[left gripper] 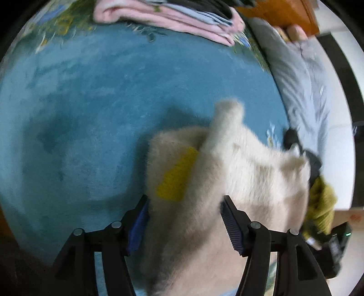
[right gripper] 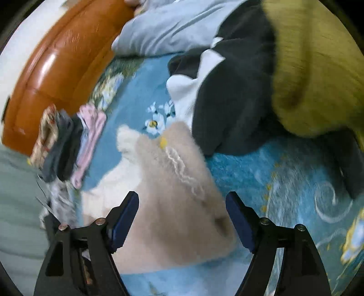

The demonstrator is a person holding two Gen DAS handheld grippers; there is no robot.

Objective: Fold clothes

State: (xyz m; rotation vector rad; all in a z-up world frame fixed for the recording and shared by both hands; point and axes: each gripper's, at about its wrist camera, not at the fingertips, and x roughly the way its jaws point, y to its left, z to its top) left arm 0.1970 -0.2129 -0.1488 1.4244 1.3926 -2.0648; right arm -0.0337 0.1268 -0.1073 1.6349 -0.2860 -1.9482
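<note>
Both pairs of fingers stand spread wide, pinching nothing: the left gripper [left gripper: 185,224] and the right gripper [right gripper: 182,219] each straddle the fluffy cream fleece garment with a yellow patch [left gripper: 227,173], which lies on the blue floral plush blanket [left gripper: 102,95]. At the far edge sits a stack of folded pink, blue and dark clothes [left gripper: 173,20]; to the right, an unfolded heap of dark, white and olive garments [right gripper: 250,79] waits. Judging by the bunched fleece, the sensible move is to grip two matching corners, pull them taut and flat, then fold over evenly, keeping clear of the heap.
</note>
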